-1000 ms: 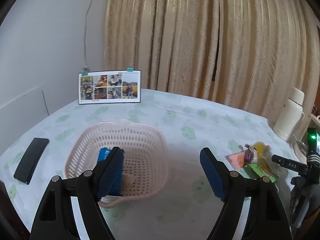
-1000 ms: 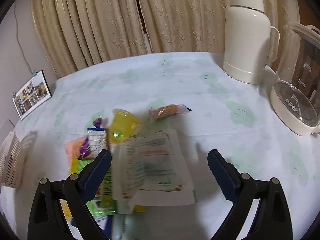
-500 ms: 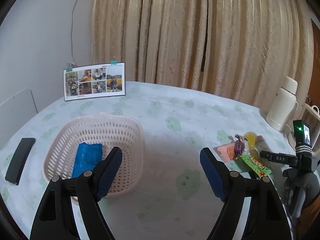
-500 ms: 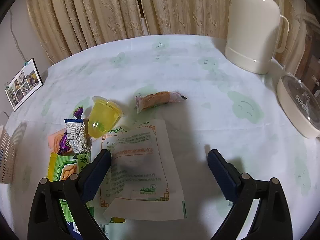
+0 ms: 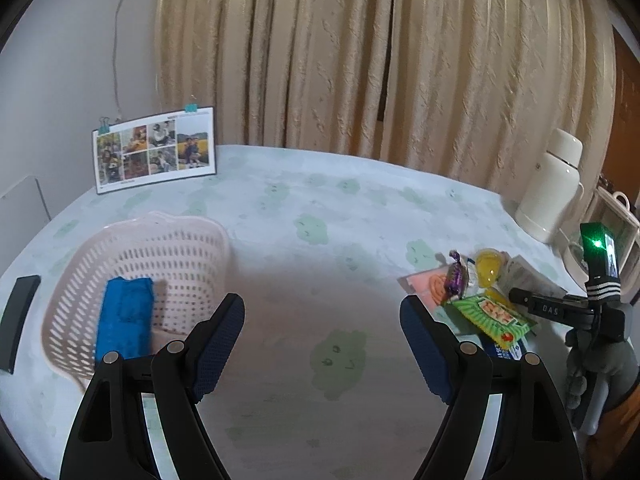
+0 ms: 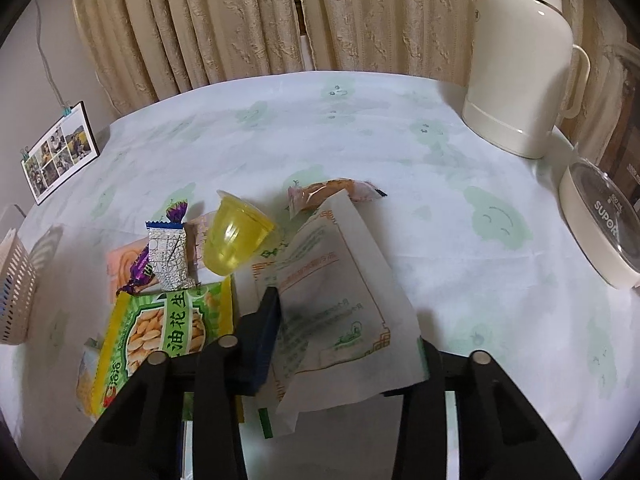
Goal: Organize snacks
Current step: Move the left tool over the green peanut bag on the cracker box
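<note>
— What takes up most of the scene?

— A table (image 5: pixel 320 208) under a pale cloth with green prints, and a beige curtain (image 5: pixel 360 60) behind it. A cream flask (image 6: pixel 520 72) stands at the far right, with a kettle (image 6: pixel 592 216) just beside it.

— And the basket?

— The pink basket (image 5: pixel 180 240) sits on the table's left side. One blue pack (image 5: pixel 124 320) lies inside it, against the near wall. A photo card (image 5: pixel 154 148) stands upright behind it, by the wall.

— Where is the left gripper?

— The left gripper (image 5: pixel 322 312) hangs over bare cloth between the basket and the snack pile. Its fingers are spread wide and hold nothing.

— And the right one?

— The right gripper (image 6: pixel 346 320) is down at the pile, one finger on each side of the white packet (image 6: pixel 340 264). The packet's right edge laps over the right finger and hides its tip, so it cannot be told whether the fingers pinch the packet or merely bracket it.

— What else is in the pile?

— A green peanut pack (image 6: pixel 160 332) lies just left of the packet. Beyond it a yellow jelly cup (image 6: pixel 234 240) lies tipped on its side, touching the packet's far corner. A silver candy (image 6: pixel 168 256) and a purple candy (image 6: pixel 140 272) rest beside the cup, and an orange bar (image 6: pixel 336 190) lies behind the packet.
</note>
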A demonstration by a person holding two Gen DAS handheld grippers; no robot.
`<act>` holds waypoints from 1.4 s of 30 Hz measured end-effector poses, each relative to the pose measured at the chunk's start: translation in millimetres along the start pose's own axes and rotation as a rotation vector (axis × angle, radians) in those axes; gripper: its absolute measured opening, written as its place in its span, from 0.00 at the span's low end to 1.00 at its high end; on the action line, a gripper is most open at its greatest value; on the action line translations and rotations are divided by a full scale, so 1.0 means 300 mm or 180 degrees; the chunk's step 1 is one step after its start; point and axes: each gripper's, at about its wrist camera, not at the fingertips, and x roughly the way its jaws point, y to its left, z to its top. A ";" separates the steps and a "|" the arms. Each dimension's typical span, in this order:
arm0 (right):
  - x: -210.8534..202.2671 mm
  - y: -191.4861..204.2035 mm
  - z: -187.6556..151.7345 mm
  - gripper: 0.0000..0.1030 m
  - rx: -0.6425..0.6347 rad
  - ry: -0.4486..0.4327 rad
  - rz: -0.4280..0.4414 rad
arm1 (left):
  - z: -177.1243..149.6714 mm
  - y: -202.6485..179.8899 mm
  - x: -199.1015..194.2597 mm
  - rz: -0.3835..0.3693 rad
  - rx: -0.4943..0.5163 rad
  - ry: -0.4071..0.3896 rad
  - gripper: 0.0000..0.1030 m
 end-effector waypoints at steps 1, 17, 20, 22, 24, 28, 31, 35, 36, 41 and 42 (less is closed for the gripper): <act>-0.003 -0.004 -0.002 0.31 0.0016 0.0003 0.0012 | -0.001 -0.005 0.006 -0.0013 0.0011 0.0014 0.78; -0.057 -0.080 -0.052 0.28 0.0174 0.0043 0.0099 | 0.008 -0.181 0.144 -0.0676 0.0163 0.0450 0.78; -0.061 -0.085 -0.058 0.28 0.0187 0.0041 0.0110 | 0.004 -0.231 0.186 -0.0814 0.0190 0.0583 0.78; -0.061 -0.085 -0.057 0.28 0.0194 0.0043 0.0117 | 0.004 -0.267 0.217 -0.0895 0.0212 0.0673 0.78; -0.060 -0.088 -0.058 0.29 0.0210 0.0042 0.0133 | 0.003 -0.293 0.242 -0.0964 0.0199 0.0753 0.78; -0.061 -0.096 -0.057 0.29 0.0244 0.0038 0.0161 | 0.014 -0.348 0.292 -0.1159 0.0138 0.0912 0.78; -0.061 -0.106 -0.058 0.29 0.0297 0.0038 0.0204 | 0.016 -0.383 0.331 -0.1213 0.0100 0.1036 0.78; -0.061 -0.110 -0.057 0.30 0.0314 0.0042 0.0225 | 0.015 -0.422 0.389 -0.1279 0.0022 0.1209 0.78; -0.061 -0.111 -0.057 0.31 0.0317 0.0043 0.0229 | 0.013 -0.430 0.403 -0.1299 -0.0010 0.1259 0.78; -0.064 -0.117 -0.057 0.34 0.0368 0.0056 0.0282 | 0.010 -0.450 0.450 -0.1350 -0.0162 0.1444 0.78; -0.065 -0.118 -0.057 0.34 0.0387 0.0060 0.0290 | 0.011 -0.454 0.457 -0.1354 -0.0178 0.1472 0.78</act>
